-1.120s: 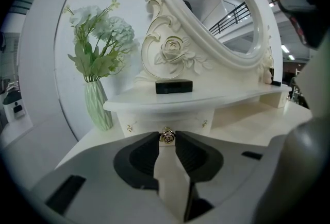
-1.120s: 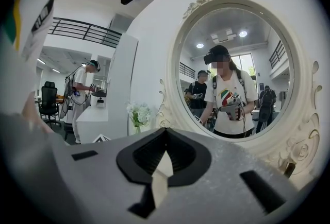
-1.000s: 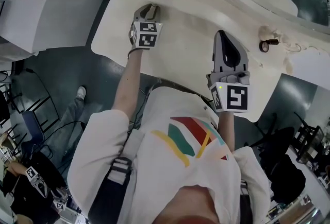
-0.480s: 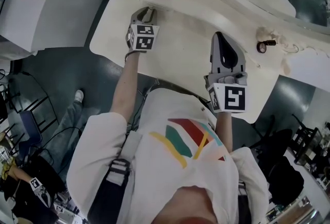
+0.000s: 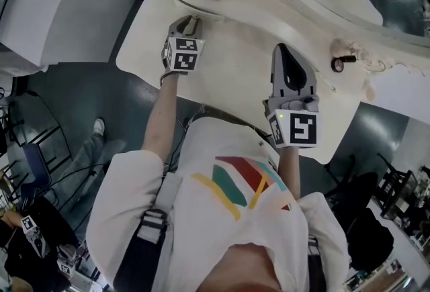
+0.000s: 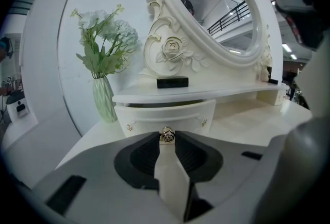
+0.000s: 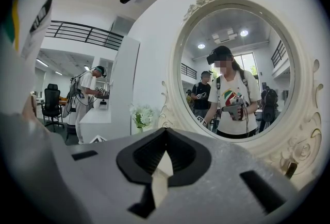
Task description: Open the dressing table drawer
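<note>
The left gripper (image 6: pixel 166 141) pinches the small gold rose-shaped knob (image 6: pixel 166 135), but the curved cream drawer (image 6: pixel 154 115) seems barely out, so the pull remains.

left gripper (image 5: pixel 191 18) pulls back a little toward the person, knob (image 6: pixel 166 135) comes with it, drawer (image 6: pixel 165 115) slides slightly out

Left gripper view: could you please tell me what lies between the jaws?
The gold drawer knob, pinched between the left gripper tips; the left gripper view shows it.
</note>
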Action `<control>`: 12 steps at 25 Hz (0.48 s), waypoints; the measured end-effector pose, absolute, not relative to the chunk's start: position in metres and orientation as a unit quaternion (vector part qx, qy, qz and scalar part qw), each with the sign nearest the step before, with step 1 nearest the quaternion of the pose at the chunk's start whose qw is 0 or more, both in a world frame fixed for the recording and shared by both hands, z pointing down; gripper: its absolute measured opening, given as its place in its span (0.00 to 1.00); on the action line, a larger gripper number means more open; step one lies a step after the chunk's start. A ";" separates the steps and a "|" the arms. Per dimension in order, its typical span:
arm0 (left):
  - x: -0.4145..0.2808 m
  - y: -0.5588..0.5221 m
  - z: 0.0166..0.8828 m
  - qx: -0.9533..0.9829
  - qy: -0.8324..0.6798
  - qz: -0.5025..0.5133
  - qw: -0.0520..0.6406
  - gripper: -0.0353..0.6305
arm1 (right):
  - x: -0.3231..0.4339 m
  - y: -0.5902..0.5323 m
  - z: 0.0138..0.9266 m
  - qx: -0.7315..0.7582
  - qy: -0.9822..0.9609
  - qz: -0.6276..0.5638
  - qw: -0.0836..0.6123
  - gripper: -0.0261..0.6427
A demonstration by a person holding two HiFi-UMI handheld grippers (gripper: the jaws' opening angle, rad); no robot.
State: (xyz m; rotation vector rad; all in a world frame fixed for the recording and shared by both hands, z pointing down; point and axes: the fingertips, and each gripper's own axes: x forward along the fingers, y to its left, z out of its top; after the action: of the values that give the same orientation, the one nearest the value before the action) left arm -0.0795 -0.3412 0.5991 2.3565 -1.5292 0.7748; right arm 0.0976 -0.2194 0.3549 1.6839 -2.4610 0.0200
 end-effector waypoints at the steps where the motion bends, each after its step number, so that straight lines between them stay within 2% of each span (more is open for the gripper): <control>1: -0.080 -0.340 0.599 0.803 -0.521 0.265 0.114 0.19 | 0.098 -0.219 0.355 0.563 -0.823 0.007 0.080 0.04; 12: -0.081 -0.333 0.598 0.803 -0.519 0.270 0.115 0.19 | 0.093 -0.219 0.354 0.555 -0.828 0.007 0.079 0.04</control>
State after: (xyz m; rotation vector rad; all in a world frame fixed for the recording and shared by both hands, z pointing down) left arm -0.0811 -0.3330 0.5984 2.3539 -1.5201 0.7917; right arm 0.0930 -0.2192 0.3541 1.6609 -2.4794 0.0222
